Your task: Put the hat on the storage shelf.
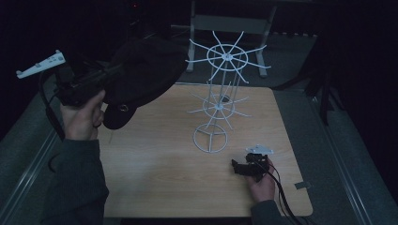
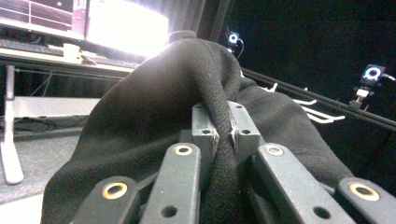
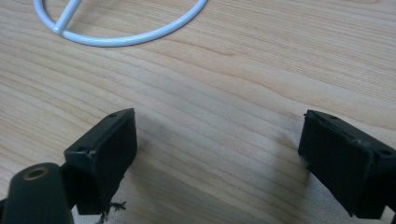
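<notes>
While gripper pinches, cap hides rack

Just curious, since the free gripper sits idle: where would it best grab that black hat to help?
Likely the loose rim of the black hat, which hangs low toward the table. The right gripper, open near the white wire rack, could come from below on the rack's side.

A white wire display stand rises upright near the middle of the wooden bench, with two tiers of radiating spokes above a ring base that sits flat on the wood. Behind the bench, on the floor, stands a pale metal frame. In the left gripper view a bright screen glows over a shelf, and two small ring-lit devices hang in the dark.
</notes>
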Demonstrator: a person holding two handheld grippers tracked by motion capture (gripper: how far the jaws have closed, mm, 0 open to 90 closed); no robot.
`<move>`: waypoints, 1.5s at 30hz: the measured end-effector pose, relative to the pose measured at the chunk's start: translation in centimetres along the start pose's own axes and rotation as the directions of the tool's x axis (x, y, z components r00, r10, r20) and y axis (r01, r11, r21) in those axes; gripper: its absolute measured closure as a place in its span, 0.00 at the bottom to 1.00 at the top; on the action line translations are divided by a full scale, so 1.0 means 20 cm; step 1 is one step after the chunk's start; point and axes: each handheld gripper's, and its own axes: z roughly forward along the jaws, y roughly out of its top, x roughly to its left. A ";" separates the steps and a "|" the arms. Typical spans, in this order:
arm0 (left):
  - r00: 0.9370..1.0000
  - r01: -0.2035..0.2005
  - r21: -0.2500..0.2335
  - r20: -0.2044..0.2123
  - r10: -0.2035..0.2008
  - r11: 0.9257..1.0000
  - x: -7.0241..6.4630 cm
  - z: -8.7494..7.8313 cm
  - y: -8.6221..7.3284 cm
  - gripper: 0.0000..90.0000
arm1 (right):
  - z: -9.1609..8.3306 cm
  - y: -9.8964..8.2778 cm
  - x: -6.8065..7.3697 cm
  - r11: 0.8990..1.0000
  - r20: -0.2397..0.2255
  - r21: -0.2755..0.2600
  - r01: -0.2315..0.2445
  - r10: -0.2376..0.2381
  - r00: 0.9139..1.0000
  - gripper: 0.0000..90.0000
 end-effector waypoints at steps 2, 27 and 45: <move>1.000 0.000 -0.006 -0.002 0.000 1.000 0.00 0.00 0.00 0.94 | 0.00 0.00 0.00 1.000 0.000 0.000 0.000 0.000 1.000 0.13; 0.999 0.027 -0.087 0.041 -0.024 0.996 -0.04 -0.04 0.04 0.94 | 0.00 0.00 0.00 1.000 0.001 0.001 0.001 -0.001 1.000 0.13; 0.993 0.025 -0.078 0.116 -0.016 0.997 -0.11 0.01 0.05 0.94 | 0.00 0.00 0.00 1.000 0.000 0.001 -0.001 0.001 1.000 0.13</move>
